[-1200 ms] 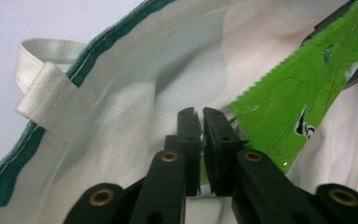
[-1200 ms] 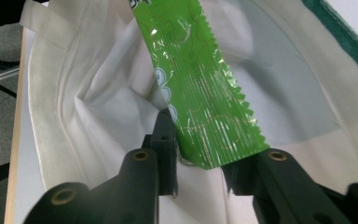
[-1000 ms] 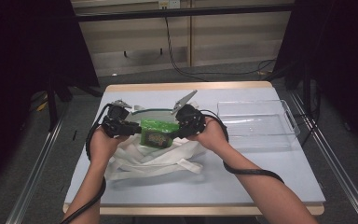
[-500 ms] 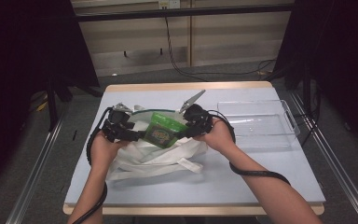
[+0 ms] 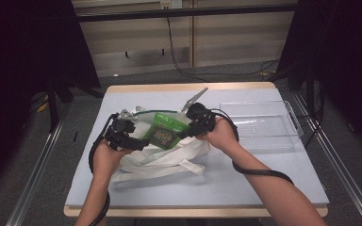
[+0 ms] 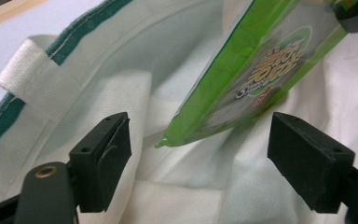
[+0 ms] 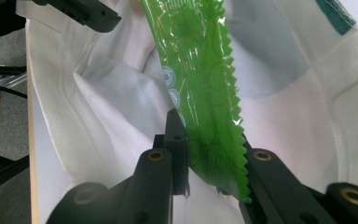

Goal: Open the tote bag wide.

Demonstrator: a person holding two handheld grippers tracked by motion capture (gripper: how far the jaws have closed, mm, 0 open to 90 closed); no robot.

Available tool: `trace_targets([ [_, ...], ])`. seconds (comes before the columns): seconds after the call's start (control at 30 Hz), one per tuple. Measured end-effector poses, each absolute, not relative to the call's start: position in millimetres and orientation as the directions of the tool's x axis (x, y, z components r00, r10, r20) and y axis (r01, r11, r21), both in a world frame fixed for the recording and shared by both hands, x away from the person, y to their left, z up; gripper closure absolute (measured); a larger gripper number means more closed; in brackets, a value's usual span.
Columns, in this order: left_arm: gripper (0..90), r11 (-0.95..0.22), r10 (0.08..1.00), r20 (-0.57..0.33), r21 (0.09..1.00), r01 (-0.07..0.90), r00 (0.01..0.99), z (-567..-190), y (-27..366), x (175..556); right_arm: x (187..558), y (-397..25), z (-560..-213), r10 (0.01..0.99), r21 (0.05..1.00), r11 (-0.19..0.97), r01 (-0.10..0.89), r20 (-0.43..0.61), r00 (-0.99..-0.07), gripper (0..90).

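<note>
The right gripper (image 5: pixel 186 132) is clenched on the serrated edge of the green snack packet (image 5: pixel 164 133) and holds it tilted above the mouth of the white cloth bag (image 5: pixel 160 157). The left gripper (image 5: pixel 141 142) stands released, its jaws wide apart just beside the packet's lower corner. The bag lies on the table (image 5: pixel 264 174), near a clear plastic tray (image 5: pixel 259 123).

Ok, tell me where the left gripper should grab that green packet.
Take the green packet by its free lower corner, coming from below. That flat sealed edge hangs between the open left gripper jaws, above the white bag; the right gripper already pinches the serrated end.
</note>
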State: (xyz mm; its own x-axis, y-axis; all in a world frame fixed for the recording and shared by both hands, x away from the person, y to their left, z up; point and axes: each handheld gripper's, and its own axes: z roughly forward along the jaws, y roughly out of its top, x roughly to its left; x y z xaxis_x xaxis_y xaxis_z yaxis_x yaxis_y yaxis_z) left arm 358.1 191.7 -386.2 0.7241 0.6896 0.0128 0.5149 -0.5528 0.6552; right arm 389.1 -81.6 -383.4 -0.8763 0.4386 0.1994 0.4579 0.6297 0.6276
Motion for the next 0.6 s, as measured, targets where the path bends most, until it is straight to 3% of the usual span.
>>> trace_targets([
  [0.6, 13.5, -0.517, 0.687, -0.062, 0.658, 0.547, 0.724, -395.3, 196.5, 355.6, 392.9, -100.6, -366.9, 0.466, 0.647, 0.581, 0.494, 0.233, -0.854, 81.1],
])
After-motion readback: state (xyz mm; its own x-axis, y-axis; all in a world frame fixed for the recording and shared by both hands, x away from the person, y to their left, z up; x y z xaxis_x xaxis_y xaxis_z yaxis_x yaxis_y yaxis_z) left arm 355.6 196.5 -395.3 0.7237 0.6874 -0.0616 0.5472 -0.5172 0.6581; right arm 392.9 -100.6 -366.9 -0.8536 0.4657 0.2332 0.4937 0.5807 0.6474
